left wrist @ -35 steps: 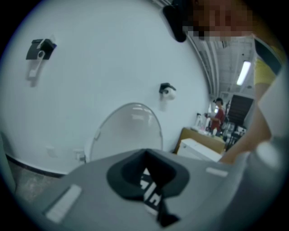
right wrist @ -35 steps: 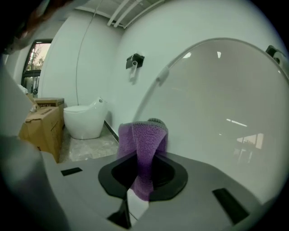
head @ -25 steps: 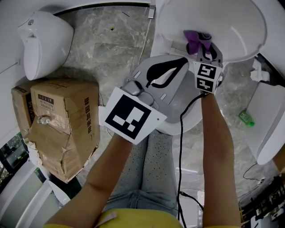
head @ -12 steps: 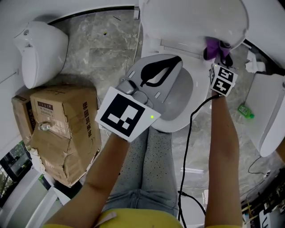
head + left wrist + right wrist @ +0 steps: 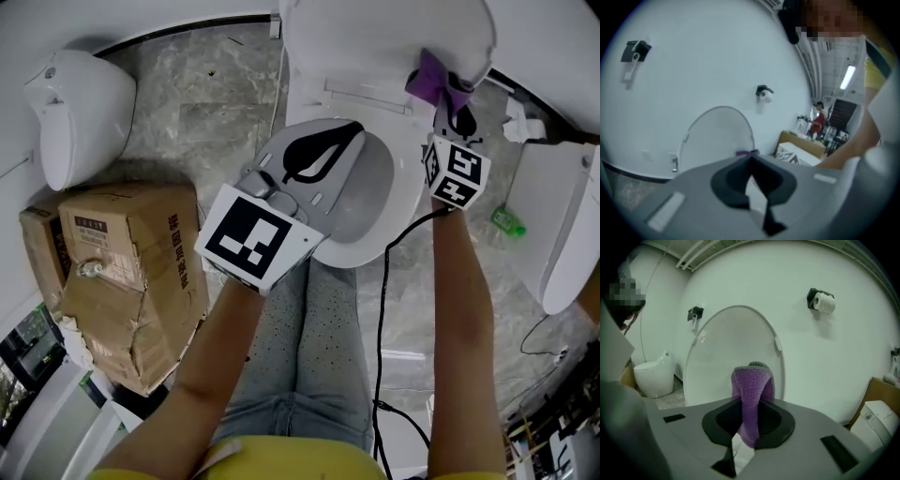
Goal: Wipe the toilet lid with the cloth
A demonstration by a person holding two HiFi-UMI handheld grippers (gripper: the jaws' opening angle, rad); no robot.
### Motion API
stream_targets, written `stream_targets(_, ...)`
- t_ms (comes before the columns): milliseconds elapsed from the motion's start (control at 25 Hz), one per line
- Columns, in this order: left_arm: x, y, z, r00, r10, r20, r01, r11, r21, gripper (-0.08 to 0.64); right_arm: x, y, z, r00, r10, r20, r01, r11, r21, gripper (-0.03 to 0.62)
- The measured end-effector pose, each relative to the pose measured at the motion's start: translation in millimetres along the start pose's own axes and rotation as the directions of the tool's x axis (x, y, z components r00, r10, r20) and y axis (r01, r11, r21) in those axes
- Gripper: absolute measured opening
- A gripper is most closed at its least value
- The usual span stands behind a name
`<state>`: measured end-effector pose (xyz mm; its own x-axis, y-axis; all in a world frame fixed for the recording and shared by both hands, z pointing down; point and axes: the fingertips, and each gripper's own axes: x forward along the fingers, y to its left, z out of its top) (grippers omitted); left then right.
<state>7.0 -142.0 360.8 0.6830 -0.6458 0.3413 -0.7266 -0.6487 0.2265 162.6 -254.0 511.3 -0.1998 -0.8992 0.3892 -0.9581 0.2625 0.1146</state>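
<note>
Cloth (image 5: 751,394): purple, fuzzy, grey-edged

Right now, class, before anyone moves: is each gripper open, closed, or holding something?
Left gripper: closed, nothing between its jaws.
Right gripper: closed on the purple cloth.

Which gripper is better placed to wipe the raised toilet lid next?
Right. The right gripper is shut on the purple cloth and is up at the toilet lid, near its right side. The left gripper is shut, empty, and sits lower over the bowl.
</note>
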Motion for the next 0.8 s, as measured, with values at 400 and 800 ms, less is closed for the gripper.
stream_targets(400, -21, -13, 19, 1.0, -0.007, 0.008, 0.007, 1.0, 0.022, -0.002, -59, 30, 73, 0.99, 0.018, 0.137, -0.024, 0.999, 0.042, 0.043)
stream_targets(800, -22, -14, 45, 0.999, -0.003, 0.036, 0.001, 0.998, 0.055, -0.002, -98, 34, 135, 0.974, 0.004, 0.227, -0.014, 0.999, 0.044, 0.043)
